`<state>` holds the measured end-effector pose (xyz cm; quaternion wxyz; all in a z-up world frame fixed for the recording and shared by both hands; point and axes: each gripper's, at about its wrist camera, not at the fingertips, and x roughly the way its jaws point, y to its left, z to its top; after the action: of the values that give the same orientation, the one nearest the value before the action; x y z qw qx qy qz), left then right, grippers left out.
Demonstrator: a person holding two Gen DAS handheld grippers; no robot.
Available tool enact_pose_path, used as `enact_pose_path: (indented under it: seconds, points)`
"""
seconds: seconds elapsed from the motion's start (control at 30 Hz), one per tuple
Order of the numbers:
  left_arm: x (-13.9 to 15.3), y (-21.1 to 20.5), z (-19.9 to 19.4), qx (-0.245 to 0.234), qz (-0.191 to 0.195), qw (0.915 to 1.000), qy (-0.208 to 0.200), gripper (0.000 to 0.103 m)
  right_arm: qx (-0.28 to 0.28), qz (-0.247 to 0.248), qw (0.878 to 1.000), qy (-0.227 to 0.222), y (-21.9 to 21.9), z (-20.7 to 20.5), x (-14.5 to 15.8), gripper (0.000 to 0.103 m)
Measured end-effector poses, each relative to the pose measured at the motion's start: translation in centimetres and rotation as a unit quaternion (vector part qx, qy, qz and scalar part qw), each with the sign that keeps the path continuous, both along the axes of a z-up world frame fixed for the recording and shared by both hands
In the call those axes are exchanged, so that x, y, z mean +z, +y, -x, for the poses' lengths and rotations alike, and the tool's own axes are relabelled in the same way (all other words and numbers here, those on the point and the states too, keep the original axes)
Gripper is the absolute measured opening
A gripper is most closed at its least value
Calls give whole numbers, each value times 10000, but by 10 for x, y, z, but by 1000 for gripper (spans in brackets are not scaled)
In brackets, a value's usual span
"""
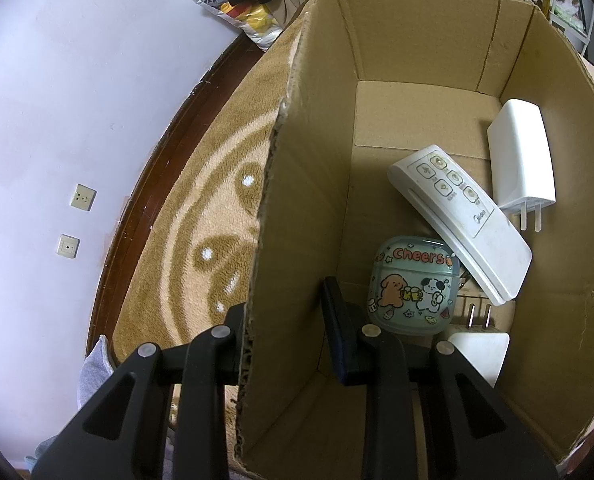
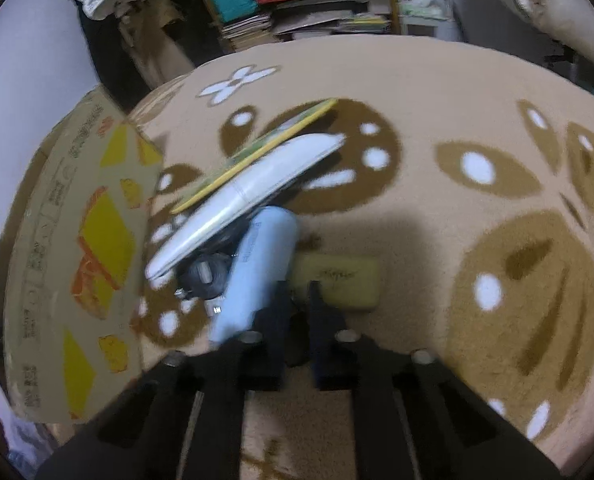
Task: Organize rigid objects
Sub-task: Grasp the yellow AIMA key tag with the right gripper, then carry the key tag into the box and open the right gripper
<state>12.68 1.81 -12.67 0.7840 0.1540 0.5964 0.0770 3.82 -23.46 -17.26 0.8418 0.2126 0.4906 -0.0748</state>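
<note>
In the left wrist view a cardboard box point(image 1: 309, 184) stands open. My left gripper point(image 1: 285, 320) straddles its near left wall, one finger outside and one inside, with a gap around the wall. Inside lie a white remote point(image 1: 461, 220), a green "Cheers" earbud case point(image 1: 413, 284), a white charger point(image 1: 523, 156) and a white plug point(image 1: 479, 350). In the right wrist view my right gripper point(image 2: 297, 300) is nearly shut over the carpet beside a light blue cylinder point(image 2: 257, 272) and a yellow block point(image 2: 337, 280). A white curved object point(image 2: 241, 200) and a yellow-edged book point(image 2: 257, 152) lie beyond.
The box's outer side point(image 2: 81, 260) with yellow print stands left of the right gripper. Patterned brown carpet point(image 2: 457, 220) spreads to the right. A dark round object point(image 2: 205, 276) lies under the white one. A wall with sockets point(image 1: 83, 197) and a shelf of books point(image 2: 317, 20) are behind.
</note>
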Motion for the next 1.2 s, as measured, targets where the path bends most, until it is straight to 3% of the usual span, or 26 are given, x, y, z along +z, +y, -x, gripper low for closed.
enact_pose_path:
  seconds: [0.6, 0.83, 1.2]
  points:
    - [1, 0, 0, -8, -24, 10000, 5, 27, -118, 292, 9968, -734, 2, 1, 29, 3]
    - [2, 0, -1, -17, -45, 10000, 7, 27, -26, 501, 9912, -1228, 9, 4, 52, 3]
    - [1, 0, -1, -28, -67, 10000, 9, 28, 10, 394, 9870, -1558, 11, 5, 72, 3]
